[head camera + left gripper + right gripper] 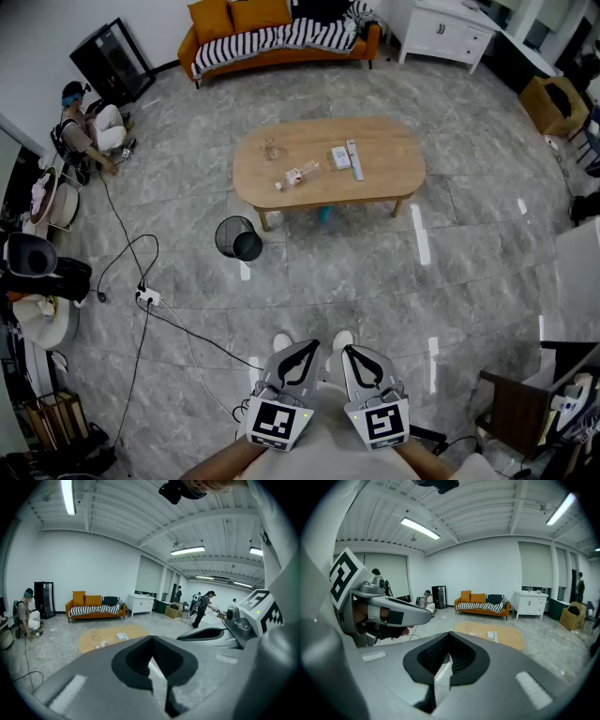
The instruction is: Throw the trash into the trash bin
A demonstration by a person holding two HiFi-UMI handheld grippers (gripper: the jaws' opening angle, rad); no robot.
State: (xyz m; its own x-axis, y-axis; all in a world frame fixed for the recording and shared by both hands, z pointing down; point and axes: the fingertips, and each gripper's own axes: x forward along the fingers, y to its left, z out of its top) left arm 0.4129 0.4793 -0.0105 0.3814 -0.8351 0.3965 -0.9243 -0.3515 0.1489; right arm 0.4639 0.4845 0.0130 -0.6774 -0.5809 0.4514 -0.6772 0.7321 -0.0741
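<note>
I'm holding the left hand-held gripper (302,349) and right hand-held gripper (352,352) close in, both pinched together and empty. The trash (300,173) is lying on the oval worktop (394,155), well ahead, with the mesh trash bin (237,237) beside its near-left leg. My read: walk in first, then open one wide over the wrapper.

My right claw (450,641) is closed, nothing between its jaws; the wooden table (510,638) stands well beyond.
</note>
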